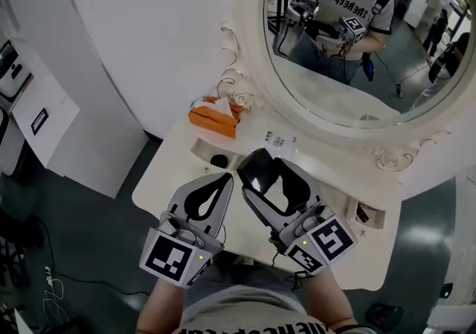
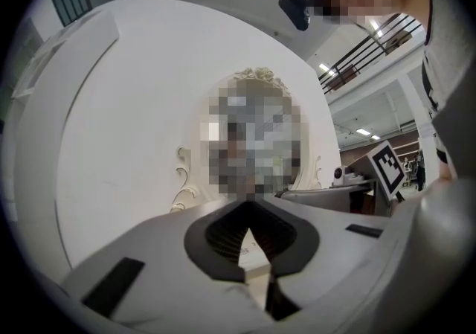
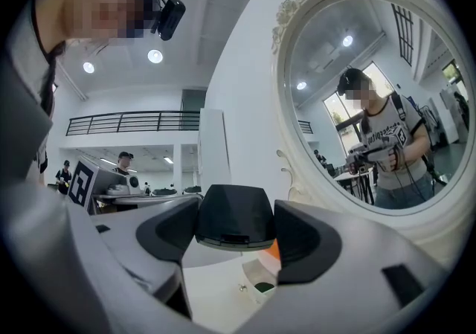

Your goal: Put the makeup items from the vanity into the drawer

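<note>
My right gripper (image 1: 259,170) is shut on a black makeup compact (image 1: 254,167), held above the middle of the white vanity top (image 1: 175,169). In the right gripper view the compact (image 3: 233,215) sits clamped between both jaws of that gripper (image 3: 235,230). My left gripper (image 1: 224,178) hovers just to its left with its jaws shut and nothing between them; its jaws (image 2: 249,213) meet at the tip. A small open drawer (image 1: 202,149) lies ahead of the left gripper with a dark round item (image 1: 218,161) inside; the drawer (image 3: 256,280) also shows under the compact.
An orange tissue box (image 1: 214,117) stands at the back left, against the ornate frame of the oval mirror (image 1: 357,35). A small white card (image 1: 277,137) lies near the mirror's base. Another recess (image 1: 364,213) with something dark sits at the right. The vanity's front edge is near my body.
</note>
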{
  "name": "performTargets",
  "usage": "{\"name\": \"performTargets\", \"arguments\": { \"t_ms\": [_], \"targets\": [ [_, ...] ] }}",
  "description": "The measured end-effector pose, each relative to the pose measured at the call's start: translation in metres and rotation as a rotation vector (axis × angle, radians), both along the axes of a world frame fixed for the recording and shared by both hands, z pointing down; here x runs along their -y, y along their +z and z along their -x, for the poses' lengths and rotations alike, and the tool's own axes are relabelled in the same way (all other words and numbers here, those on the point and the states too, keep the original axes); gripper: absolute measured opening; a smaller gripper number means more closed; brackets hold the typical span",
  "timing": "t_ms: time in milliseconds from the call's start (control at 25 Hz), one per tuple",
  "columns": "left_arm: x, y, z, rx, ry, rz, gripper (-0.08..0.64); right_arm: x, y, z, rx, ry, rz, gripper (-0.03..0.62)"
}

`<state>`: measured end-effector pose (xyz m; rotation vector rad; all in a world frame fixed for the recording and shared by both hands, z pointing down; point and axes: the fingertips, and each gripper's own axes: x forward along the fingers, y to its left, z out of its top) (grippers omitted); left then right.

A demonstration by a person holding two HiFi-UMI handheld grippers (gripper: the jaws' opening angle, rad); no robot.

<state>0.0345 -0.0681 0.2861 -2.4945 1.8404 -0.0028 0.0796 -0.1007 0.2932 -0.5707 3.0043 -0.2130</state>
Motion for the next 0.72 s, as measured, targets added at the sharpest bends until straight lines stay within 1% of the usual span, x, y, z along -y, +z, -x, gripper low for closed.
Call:
{"name": "performTargets", "arguments": {
  "t_ms": [160,360,720],
  "targets": [
    [-0.002,0.003,0.006,-0.004,0.004,0.006,0.018,-0.001,0.002,0.005,0.0,0.011,0.005,0.339],
    [0.003,0.001,0.013,-0.017,0.034,0.0,0.018,0.002,0.001,0.01,-0.001,0.047,0.01,0.339],
    [0.019,-0.003,0.046,-0.032,0.104,0.005,0.018,0.015,0.003,0.039,-0.025,0.126,0.027,0.339]
  ]
}}
